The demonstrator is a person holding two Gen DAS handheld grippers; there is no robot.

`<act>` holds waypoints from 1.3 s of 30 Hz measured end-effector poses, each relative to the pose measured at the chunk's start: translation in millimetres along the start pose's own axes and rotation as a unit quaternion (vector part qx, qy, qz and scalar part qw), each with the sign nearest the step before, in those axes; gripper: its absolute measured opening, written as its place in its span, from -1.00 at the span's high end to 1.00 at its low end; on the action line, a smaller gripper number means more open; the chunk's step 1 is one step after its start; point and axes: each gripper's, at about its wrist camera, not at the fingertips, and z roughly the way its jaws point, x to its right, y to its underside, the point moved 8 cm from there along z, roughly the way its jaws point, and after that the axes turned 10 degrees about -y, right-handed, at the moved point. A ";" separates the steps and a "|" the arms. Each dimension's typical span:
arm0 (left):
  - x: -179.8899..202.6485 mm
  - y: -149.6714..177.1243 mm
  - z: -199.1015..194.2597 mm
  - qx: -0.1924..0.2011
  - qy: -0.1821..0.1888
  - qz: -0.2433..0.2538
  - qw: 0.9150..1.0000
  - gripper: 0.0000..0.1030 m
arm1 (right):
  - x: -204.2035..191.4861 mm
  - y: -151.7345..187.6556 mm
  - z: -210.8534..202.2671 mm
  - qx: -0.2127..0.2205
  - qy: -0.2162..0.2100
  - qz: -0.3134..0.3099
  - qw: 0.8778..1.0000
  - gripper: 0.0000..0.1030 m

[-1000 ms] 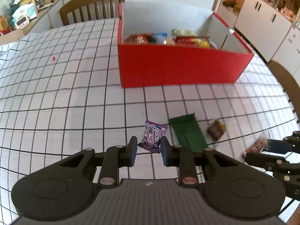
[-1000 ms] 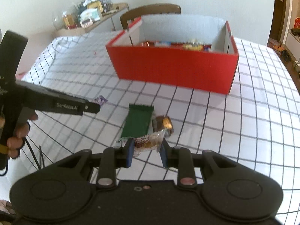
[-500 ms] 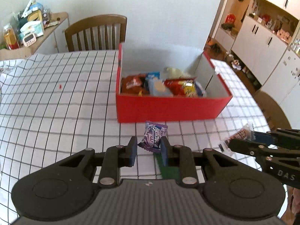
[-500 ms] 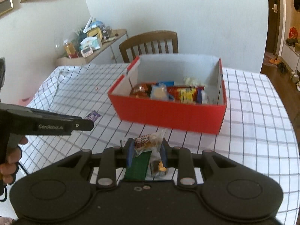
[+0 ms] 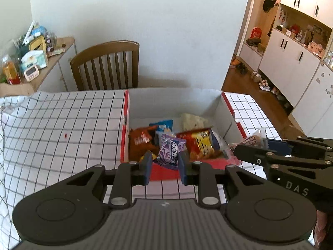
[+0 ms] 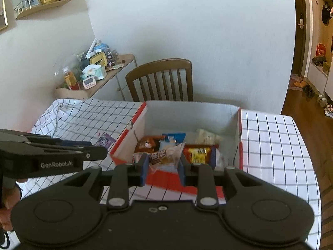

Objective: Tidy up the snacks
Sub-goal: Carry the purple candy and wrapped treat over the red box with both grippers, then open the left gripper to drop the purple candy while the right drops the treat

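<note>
Gripping a crinkly purple foil packet (image 5: 171,152) in our left gripper (image 5: 163,162), we clamp a clear-wrapped pastry (image 6: 164,156) in our right gripper (image 6: 162,166), both above the near wall of the red cardboard box (image 6: 239,137) of glossy snack bags.

1. This is a home, in its dining area.
2. A table (image 5: 62,125) under a checked cloth has a wooden chair (image 5: 106,66) pushed up to its far side.
3. A side shelf (image 6: 104,77) by the wall is crowded with household clutter: a bottle (image 6: 70,80), a tissue pack (image 6: 94,71), a small timer (image 6: 88,83).
4. White cupboards (image 5: 291,60) line a hallway with a wooden floor, and shoes (image 5: 264,83) sit along their foot.
5. A wall shelf (image 6: 41,2) carries ornaments.
</note>
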 end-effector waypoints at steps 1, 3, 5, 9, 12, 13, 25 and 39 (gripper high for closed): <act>0.7 -4.2 3.1 -0.002 -0.003 0.000 1.000 0.50 | 1.5 -3.4 2.7 0.000 0.001 -0.001 1.000 0.46; 2.4 -11.2 10.0 -0.006 -0.008 0.001 1.000 0.50 | 5.1 -8.8 8.9 0.000 0.004 0.000 1.000 0.46; 3.1 -18.5 18.5 -0.009 -0.017 0.003 1.000 0.50 | 9.2 -14.6 16.2 -0.001 0.007 0.002 1.000 0.46; 2.1 -28.8 37.6 -0.021 -0.031 0.004 0.999 0.50 | 18.5 -19.9 32.3 -0.009 0.012 0.005 1.000 0.46; 1.8 -32.7 53.1 -0.032 -0.040 0.003 0.999 0.50 | 26.4 -19.0 44.0 -0.017 0.014 0.010 1.000 0.46; 2.7 -33.0 58.2 -0.036 -0.042 0.003 0.998 0.50 | 30.2 -18.2 48.8 -0.020 0.016 0.013 1.000 0.46; 12.3 -32.4 125.7 -0.089 -0.061 0.021 0.994 0.49 | 76.8 -7.1 98.4 -0.065 0.024 0.058 0.996 0.46; 15.4 -12.9 181.7 -0.148 -0.069 0.036 0.986 0.50 | 107.8 17.8 136.8 -0.116 0.038 0.077 0.989 0.44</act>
